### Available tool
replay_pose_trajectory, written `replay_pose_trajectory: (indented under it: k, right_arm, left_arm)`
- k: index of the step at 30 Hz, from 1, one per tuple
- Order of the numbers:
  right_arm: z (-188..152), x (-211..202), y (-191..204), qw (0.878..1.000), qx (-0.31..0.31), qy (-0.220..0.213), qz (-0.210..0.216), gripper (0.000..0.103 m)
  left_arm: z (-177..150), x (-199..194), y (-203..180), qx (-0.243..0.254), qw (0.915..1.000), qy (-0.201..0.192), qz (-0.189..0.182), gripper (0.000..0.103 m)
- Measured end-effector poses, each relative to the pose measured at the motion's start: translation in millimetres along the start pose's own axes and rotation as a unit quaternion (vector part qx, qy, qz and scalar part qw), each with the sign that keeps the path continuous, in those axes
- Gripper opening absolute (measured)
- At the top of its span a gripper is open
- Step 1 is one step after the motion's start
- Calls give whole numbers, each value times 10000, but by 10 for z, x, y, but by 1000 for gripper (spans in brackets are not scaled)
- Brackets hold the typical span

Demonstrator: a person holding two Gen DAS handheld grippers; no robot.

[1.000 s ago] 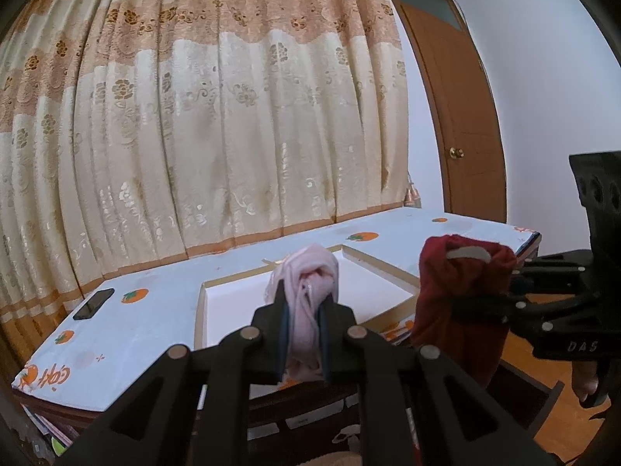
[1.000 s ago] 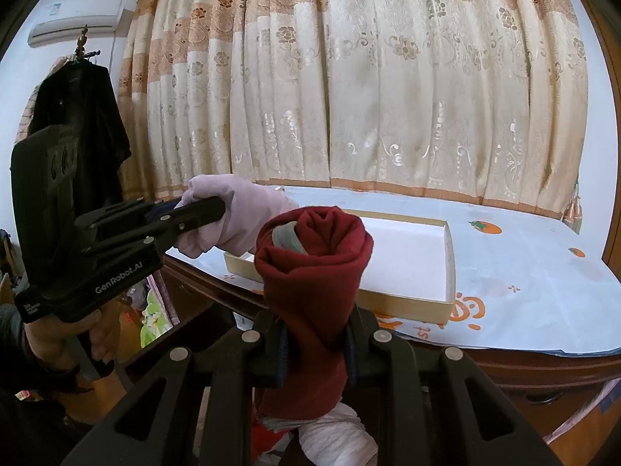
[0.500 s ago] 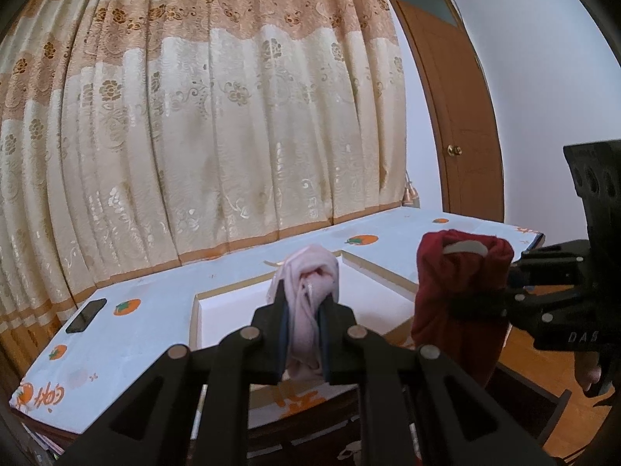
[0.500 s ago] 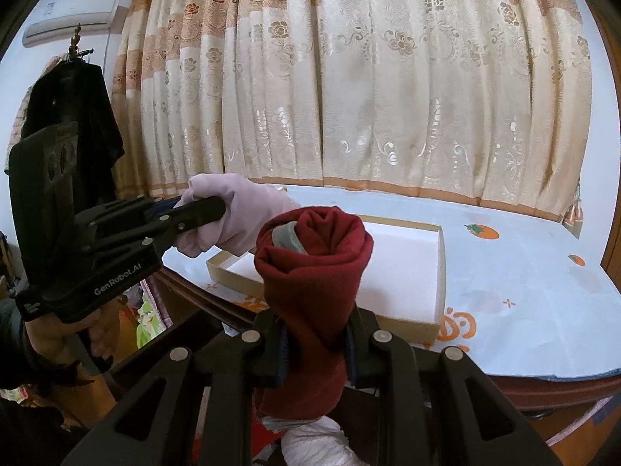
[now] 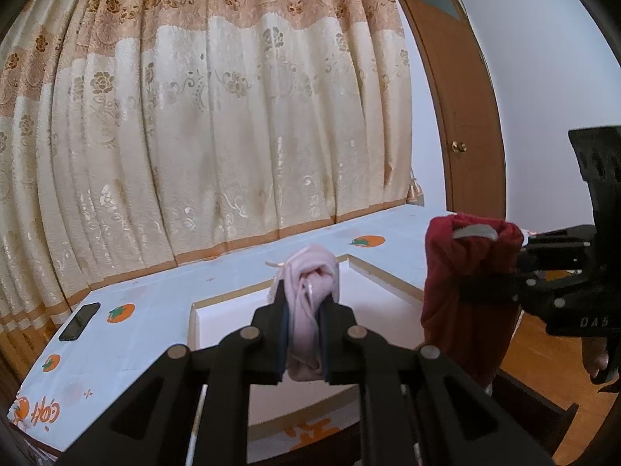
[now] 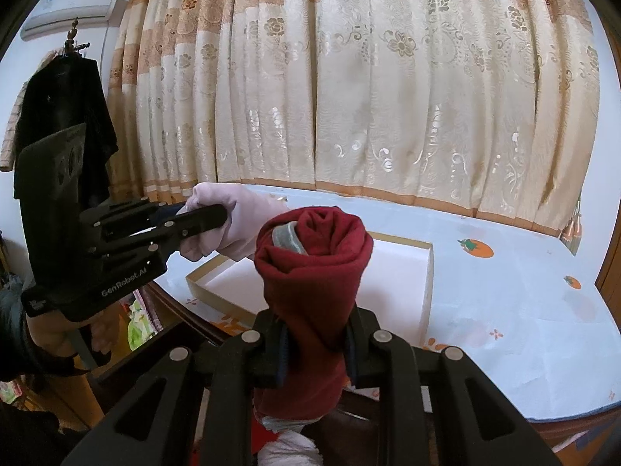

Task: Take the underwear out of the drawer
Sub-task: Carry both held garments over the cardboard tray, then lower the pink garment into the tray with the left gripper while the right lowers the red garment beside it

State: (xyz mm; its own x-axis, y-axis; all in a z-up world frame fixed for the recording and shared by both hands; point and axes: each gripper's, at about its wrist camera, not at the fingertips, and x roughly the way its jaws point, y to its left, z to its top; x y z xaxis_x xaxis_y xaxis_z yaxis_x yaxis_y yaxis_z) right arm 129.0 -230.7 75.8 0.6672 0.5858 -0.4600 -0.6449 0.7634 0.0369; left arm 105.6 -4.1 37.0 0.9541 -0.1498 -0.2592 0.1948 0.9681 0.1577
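Note:
My left gripper (image 5: 304, 334) is shut on a rolled pale pink underwear (image 5: 310, 291), held upright in the air over the near edge of the table. My right gripper (image 6: 316, 343) is shut on a rolled dark red underwear (image 6: 314, 272) with a grey waistband showing at its top. In the left wrist view the red roll (image 5: 465, 272) hangs to the right with the right gripper's black body behind it. In the right wrist view the pink roll (image 6: 248, 225) and the left gripper (image 6: 205, 219) sit at left. Below the red roll, white cloth (image 6: 291, 446) shows, where the drawer lies.
A shallow white box (image 5: 384, 303) with tan edges lies on the table (image 5: 155, 310), which has a pale blue cloth printed with orange fruits. A black phone (image 5: 79, 320) lies far left. Patterned curtains hang behind; a wooden door (image 5: 462, 116) stands right; dark clothes (image 6: 62, 116) hang left.
Both grippers have moved forward toward the table and a little up, each still holding its roll. The box and tabletop sit nearer and lower in both views.

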Motion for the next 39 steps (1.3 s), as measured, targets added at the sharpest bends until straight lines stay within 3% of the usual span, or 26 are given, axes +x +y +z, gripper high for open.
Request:
replay_pose_trajectory:
  k: [16, 24, 32, 39]
  right_arm:
    - [342, 289, -274, 9996, -56, 265, -50, 24]
    - [558, 585, -535, 9982, 20, 607, 6, 24]
    - [627, 856, -706, 9958, 99, 906, -1, 24]
    - [638, 982, -805, 9947, 134, 1015, -55, 24]
  left_arm:
    - [184, 481, 6, -52, 9998, 178, -54, 10]
    - [333, 816, 112, -340, 9988, 341, -111, 10]
    - [405, 1008, 79, -326, 9985, 414, -157, 10]
    - [366, 1228, 116, -503, 9958, 723, -236, 10]
